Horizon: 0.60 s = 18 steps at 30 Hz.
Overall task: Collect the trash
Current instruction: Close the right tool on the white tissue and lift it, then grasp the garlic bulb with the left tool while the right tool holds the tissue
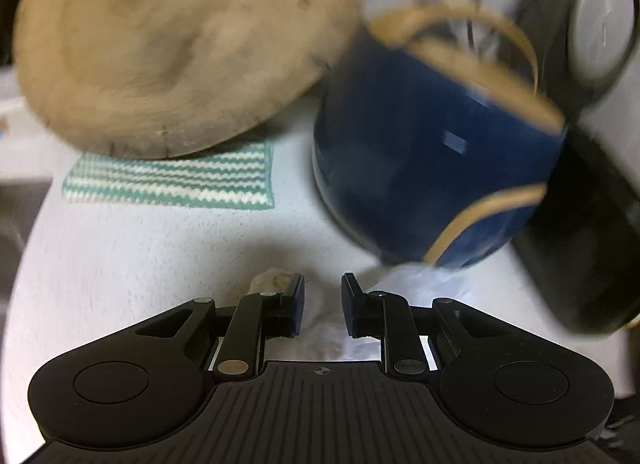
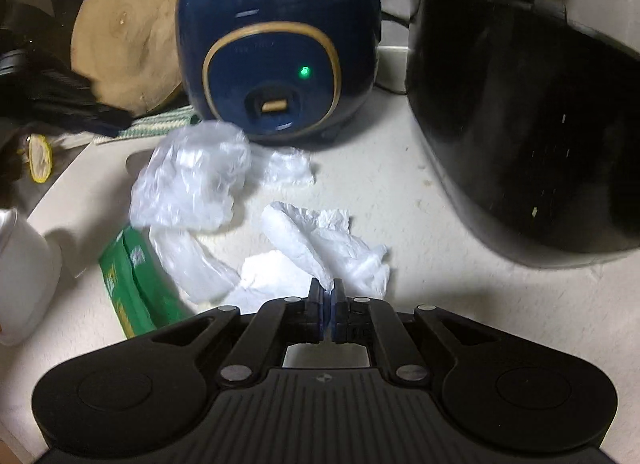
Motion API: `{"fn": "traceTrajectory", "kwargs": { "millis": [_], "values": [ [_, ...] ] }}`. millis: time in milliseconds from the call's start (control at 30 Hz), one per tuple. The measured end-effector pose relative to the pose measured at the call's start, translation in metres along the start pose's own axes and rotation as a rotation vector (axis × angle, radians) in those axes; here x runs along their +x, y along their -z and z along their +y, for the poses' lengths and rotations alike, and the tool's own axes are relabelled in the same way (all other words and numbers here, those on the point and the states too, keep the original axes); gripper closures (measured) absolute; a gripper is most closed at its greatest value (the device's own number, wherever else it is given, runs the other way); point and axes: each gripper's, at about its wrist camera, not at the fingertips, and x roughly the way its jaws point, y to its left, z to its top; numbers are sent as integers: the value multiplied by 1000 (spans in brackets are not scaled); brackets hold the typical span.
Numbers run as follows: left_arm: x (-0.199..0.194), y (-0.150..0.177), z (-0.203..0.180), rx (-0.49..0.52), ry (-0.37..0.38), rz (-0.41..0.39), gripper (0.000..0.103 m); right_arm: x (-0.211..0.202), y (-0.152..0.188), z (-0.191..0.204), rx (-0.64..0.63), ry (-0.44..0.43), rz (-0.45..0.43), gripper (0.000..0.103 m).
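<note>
The right gripper [image 2: 328, 291] pinches the crumpled white tissue [image 2: 332, 240] lying on the worktop [image 2: 400, 168]; the left gripper [image 1: 322, 296] hangs spread over more white scrap. The thin pinch could tear or slip, dropping tissue beside the blue rice cooker [image 2: 280, 52].

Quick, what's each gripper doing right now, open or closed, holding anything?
Left gripper: open, holding nothing, poised over white trash on the counter.
Right gripper: closed on the crumpled white plastic wrapper.

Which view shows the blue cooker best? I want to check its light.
The right wrist view: the blue cooker faces the camera, sharp, its green light lit. The left wrist view shows it blurred, from the side, no light visible.
</note>
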Motion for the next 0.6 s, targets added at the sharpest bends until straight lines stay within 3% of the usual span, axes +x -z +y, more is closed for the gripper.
{"fn": "traceTrajectory", "kwargs": {
  "millis": [67,100,200,233,400,467,533,600],
  "values": [
    [8,7,-13,105,-50,12,79,1,8,4,-25,3,-12,98],
    [12,12,-18,152,-72,19,78,2,10,8,-40,5,-19,92],
    [19,22,-24,256,-92,14,77,-1,21,13,-72,-9,-33,51],
    [19,25,-26,294,-90,5,77,-2,23,13,-77,-12,-41,43],
    [22,27,-20,307,-5,56,77,-3,27,12,-75,-23,-52,39],
    [14,24,-16,286,-6,-10,77,-3,28,11,-66,-34,-57,38],
    [9,13,-8,208,-36,-60,77,-3,28,9,-56,-42,-62,35],
    [14,1,0,112,-55,-52,77,-1,28,9,-50,-50,-63,32]
  ]
}}
